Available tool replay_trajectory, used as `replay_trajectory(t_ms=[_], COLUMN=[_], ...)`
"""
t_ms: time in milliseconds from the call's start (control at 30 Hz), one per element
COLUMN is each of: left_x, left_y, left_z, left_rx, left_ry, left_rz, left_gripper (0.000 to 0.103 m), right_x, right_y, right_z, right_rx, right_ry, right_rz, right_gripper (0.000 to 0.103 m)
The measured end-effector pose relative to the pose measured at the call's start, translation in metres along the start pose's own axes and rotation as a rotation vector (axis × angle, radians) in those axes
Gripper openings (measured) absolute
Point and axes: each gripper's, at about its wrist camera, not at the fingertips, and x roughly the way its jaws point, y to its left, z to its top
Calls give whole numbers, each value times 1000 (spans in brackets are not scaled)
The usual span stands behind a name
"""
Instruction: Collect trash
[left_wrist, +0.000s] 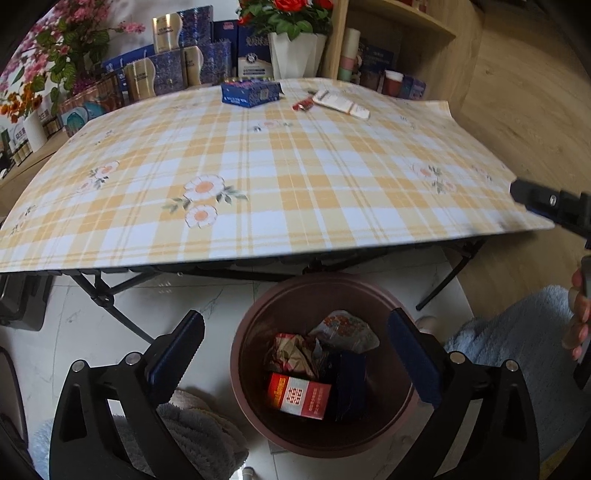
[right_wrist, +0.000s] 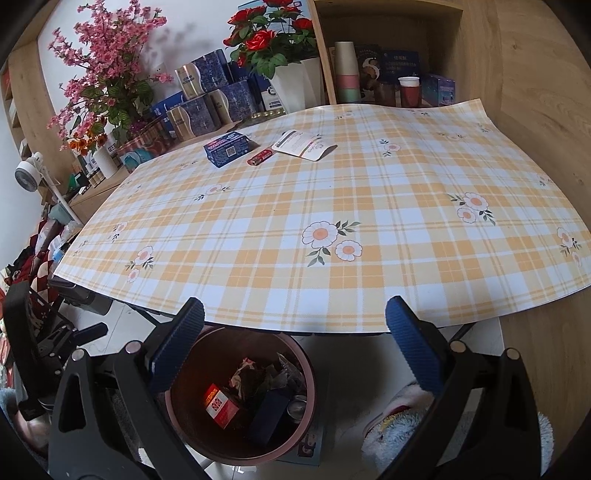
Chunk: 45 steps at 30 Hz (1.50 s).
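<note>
- Trash bin (left_wrist: 325, 435) directly below left gripper (left_wrist: 295, 354); jaws spread, empty; drop step looks done
- Right gripper (right_wrist: 295, 343) likewise unclenched, empty
- Next: reach far ahead for blue box (right_wrist: 231, 147), battery (right_wrist: 260, 157), card (right_wrist: 303, 144)

Bright, soft daylight in both views, even across the checked tablecloth (left_wrist: 295, 177), without hard glare. Strong fisheye bending: table edge bowed into an arc, black vignette in all four corners. Faint grey flower shadow on the white wall (right_wrist: 177, 40) at upper centre-left of the right wrist view. Deep shade under the table, and a dim interior to the brown bin (left_wrist: 321, 365), contents still readable. Slight motion smear at the right edge of the left wrist view. Small highlights on the metal bolts at the bottom. Sharp in the centre, softer toward the rims.
</note>
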Motion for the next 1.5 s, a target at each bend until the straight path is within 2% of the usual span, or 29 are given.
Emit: replay_trajectory(t_ms=[200,467,767,900,1133,1233,1333,1500], left_x=[-16,-41,-37,-26,8,26,44,72], left_y=[14,48,68,71,77,79,77,65], left_z=[22,60,97,113,158,179,198,222], left_rx=[-25,-107,-120,-109,-91,-92,-74,-27], left_ry=[-58,-144,-156,-156,-145,-143,-144,-145], left_rz=[31,60,82,74,43,32,14,-29], left_gripper=[97,97,97,97,97,97,97,97], right_x=[1,8,28,44,112,153,194,254], right_y=[-6,-20,-29,-31,-24,-19,-12,2], right_z=[7,23,46,73,143,171,196,221], right_rx=[5,36,14,-71,-359,-430,-467,-548], right_ry=[-9,-15,2,4,39,58,91,144], right_rz=[-5,-16,-31,-54,-85,-87,-51,-25], right_gripper=[97,97,97,97,97,97,97,97])
